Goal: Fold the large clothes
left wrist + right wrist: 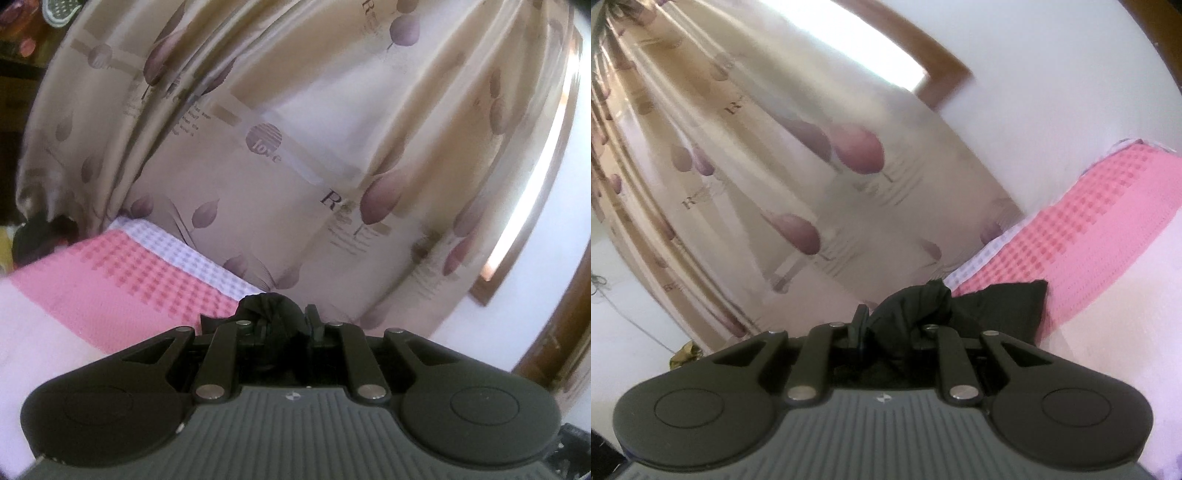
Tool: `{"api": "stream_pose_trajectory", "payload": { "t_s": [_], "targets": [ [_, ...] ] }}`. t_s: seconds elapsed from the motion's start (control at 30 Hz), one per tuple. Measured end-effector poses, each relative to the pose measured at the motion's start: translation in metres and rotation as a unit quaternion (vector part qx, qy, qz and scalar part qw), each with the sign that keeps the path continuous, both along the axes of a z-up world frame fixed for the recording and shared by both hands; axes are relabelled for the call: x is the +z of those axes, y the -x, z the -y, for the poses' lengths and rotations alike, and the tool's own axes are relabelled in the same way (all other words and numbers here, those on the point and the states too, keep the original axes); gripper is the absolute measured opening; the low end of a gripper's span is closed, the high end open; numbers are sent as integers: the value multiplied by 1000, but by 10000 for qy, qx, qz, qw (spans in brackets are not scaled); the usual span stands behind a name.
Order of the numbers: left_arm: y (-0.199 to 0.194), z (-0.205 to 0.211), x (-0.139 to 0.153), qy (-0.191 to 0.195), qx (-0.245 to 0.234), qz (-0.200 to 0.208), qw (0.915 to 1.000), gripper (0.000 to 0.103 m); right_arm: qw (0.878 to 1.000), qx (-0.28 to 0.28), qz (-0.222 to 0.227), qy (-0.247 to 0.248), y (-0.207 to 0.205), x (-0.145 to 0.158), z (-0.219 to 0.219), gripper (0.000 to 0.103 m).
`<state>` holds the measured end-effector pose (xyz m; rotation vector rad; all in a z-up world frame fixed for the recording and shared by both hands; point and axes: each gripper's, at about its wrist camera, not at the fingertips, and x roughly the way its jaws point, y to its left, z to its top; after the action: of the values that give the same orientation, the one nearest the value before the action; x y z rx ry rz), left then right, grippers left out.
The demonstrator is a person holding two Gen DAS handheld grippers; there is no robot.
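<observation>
A black garment is bunched between the jaws of both grippers. In the left wrist view my left gripper [286, 321] is shut on a gathered knot of the black garment [271, 308], held above the pink and white checked bed cover [122, 280]. In the right wrist view my right gripper [897, 325] is shut on another wad of the black garment [916, 302], and a flat flap of it [1008, 306] trails off to the right over the bed cover [1089, 229]. Most of the garment hangs below, hidden by the gripper bodies.
A beige curtain [295, 147] printed with mauve leaves and lettering hangs close behind the bed, also filling the right wrist view as the curtain [757, 177]. A brown-framed window [879, 48] and white wall [1052, 92] lie beyond. Dark clutter [40, 236] sits at the bed's far left end.
</observation>
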<state>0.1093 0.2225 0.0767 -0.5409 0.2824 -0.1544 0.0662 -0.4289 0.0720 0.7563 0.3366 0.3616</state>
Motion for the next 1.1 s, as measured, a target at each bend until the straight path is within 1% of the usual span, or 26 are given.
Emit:
{"api": "stream_pose_trajectory", "payload": {
  "t_s": [0.17, 0.3, 0.43, 0.53, 0.6, 0.7, 0.73, 0.77, 0.8, 0.83, 0.87, 0.9, 0.93, 0.97, 1.0, 1.03, 1.07, 1.1],
  "targets": [
    [-42, 10, -4, -187, 168, -82, 9997, 19, 9997, -144, -181, 62, -42, -7, 0, 17],
    [-70, 21, -10, -466, 277, -107, 9985, 22, 9989, -270, -361, 117, -74, -16, 0, 17],
    [-95, 30, -17, -800, 370, -179, 9959, 25, 9973, -433, -585, 133, -103, -33, 2, 17],
    [-112, 32, -26, -901, 403, -274, 9947, 27, 9955, -534, -755, 205, -123, -46, 1, 18],
    [-121, 34, -32, -1001, 417, -334, 9935, 27, 9947, -564, -838, 175, -134, -54, 1, 18],
    [-134, 38, -42, -1172, 407, -393, 9915, 28, 9929, -640, -971, 264, -148, -66, -2, 19],
    [-137, 39, -44, -1185, 378, -418, 9914, 32, 9923, -668, -998, 297, -151, -69, -4, 19],
    [-141, 39, -47, -1196, 343, -464, 9911, 37, 9915, -695, -1036, 373, -155, -72, -6, 20],
    [-145, 39, -49, -1179, 322, -499, 9913, 40, 9907, -722, -1069, 441, -158, -74, -8, 20],
    [-147, 38, -51, -1118, 305, -491, 9920, 49, 9897, -746, -1103, 530, -161, -76, -10, 20],
    [-149, 38, -53, -1045, 271, -439, 9932, 67, 9890, -764, -1115, 598, -163, -78, -13, 21],
    [-149, 37, -54, -1048, 299, -389, 9933, 78, 9888, -772, -1109, 632, -164, -79, -15, 21],
    [-147, 40, -53, -1134, 488, -299, 9919, 100, 9889, -783, -1098, 630, -165, -80, -16, 24],
    [-143, 41, -52, -1219, 717, -166, 9898, 103, 9896, -780, -1062, 577, -165, -81, -16, 31],
    [-138, 41, -51, -1290, 887, 59, 9877, 103, 9910, -771, -996, 459, -164, -82, -14, 35],
    [-136, 41, -50, -1301, 867, 162, 9876, 103, 9921, -775, -930, 328, -163, -83, -12, 44],
    [-135, 40, -49, -1277, 791, 189, 9885, 103, 9930, -763, -874, 209, -161, -83, -10, 56],
    [-134, 39, -48, -1238, 729, 169, 9895, 103, 9937, -793, -783, 90, -157, -82, -8, 62]
  ]
}}
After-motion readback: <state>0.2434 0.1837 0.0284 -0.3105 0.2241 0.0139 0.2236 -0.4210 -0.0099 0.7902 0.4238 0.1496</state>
